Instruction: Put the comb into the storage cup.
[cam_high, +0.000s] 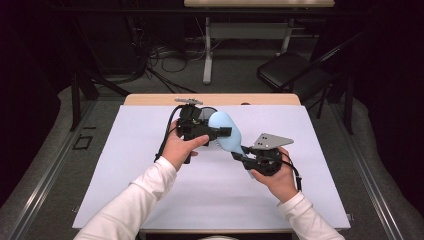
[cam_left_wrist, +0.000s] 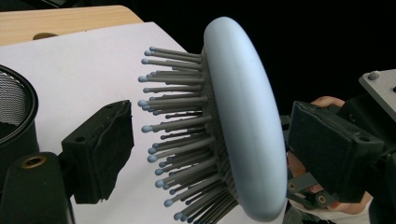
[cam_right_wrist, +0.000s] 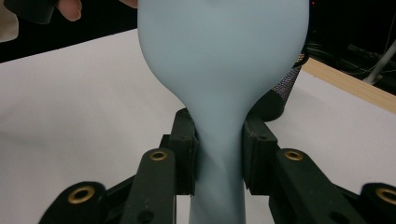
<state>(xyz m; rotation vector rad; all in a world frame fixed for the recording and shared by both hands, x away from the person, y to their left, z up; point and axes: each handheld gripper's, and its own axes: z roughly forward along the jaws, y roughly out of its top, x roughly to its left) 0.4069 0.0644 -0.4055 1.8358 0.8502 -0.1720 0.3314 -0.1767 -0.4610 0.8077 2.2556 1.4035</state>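
A light blue hairbrush (cam_high: 225, 131) was up in the air over the middle of the bench (cam_high: 125, 175), between the two grippers. Its round back faced up and toward the person, and its grey bristles (cam_left_wrist: 180, 135) with little blue tips pointed away to the side. The right gripper (cam_high: 239, 156) had the brush by its thin handle. In the right gripper view its two black fingers (cam_right_wrist: 184, 154) pressed tight on both sides of the handle (cam_right_wrist: 219, 163), just below where the brush got wide. The left gripper (cam_high: 220, 131) was at the head of the brush. In the left gripper view its fingers were wide apart, one finger (cam_left_wrist: 100, 151) on the bristle side and the other (cam_left_wrist: 334, 151) behind the smooth back, and neither one touched the brush. A black mesh cup (cam_left_wrist: 14, 116) stood on the bench just beside the left gripper. The bench had a white sheet over it, with a strip of bare wood (cam_high: 150, 99) at the far edge. The person wore white sleeves (cam_high: 135, 200). A dark folding chair (cam_high: 290, 70) stood on the floor well past the bench.
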